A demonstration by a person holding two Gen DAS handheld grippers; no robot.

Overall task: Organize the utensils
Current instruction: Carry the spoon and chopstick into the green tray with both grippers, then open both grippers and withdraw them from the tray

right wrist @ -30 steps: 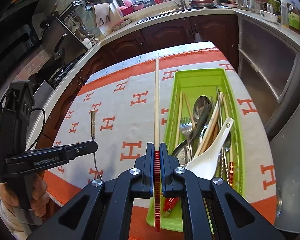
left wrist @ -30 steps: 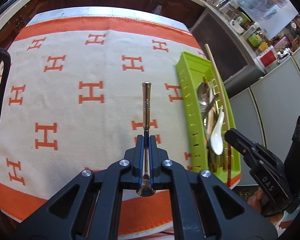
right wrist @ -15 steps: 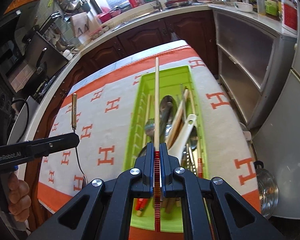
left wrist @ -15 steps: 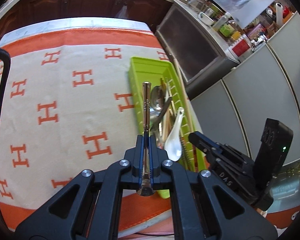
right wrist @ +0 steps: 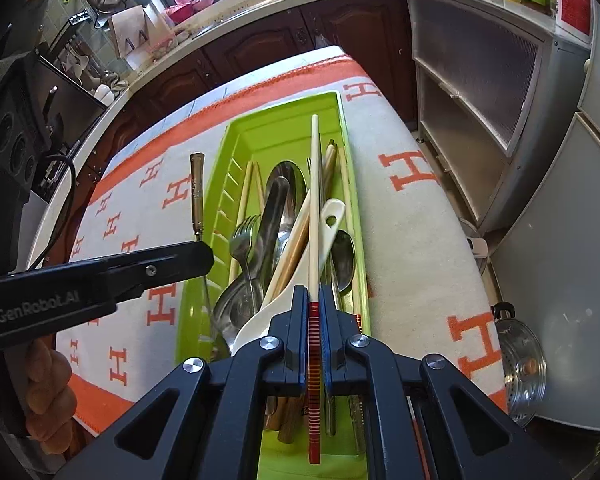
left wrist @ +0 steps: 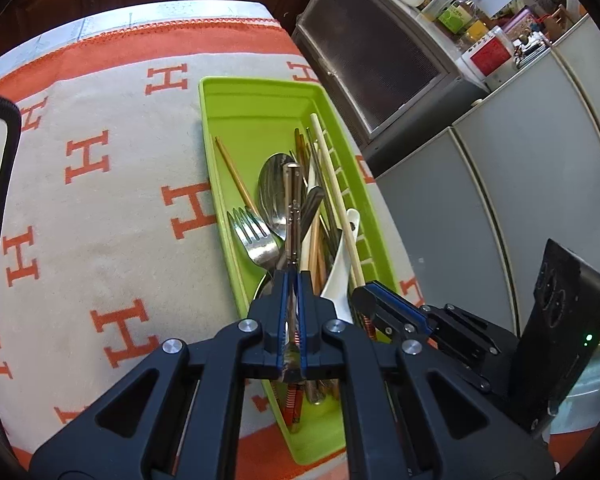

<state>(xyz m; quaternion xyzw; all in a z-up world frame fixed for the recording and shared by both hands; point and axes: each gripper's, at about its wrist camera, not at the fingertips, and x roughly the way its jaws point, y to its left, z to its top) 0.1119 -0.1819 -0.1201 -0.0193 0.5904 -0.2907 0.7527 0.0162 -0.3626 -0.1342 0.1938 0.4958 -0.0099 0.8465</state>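
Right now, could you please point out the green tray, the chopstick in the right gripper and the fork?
green tray (right wrist: pixel 288 120): right wrist view, bare floor at its far end.
chopstick (right wrist: pixel 314 184): right wrist view, pale shaft.
fork (left wrist: pixel 254 232): left wrist view, tines.

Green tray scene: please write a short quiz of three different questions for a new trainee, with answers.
1. True or false: the left tool holds a chopstick.
2. What colour are the stripes on the chopstick gripped by the right tool?
3. The white ceramic spoon lies: A) in the green tray, B) on the cloth, C) in a tool.

Key: 1 false, it grips a thin metal utensil; 2 red; 3 A.
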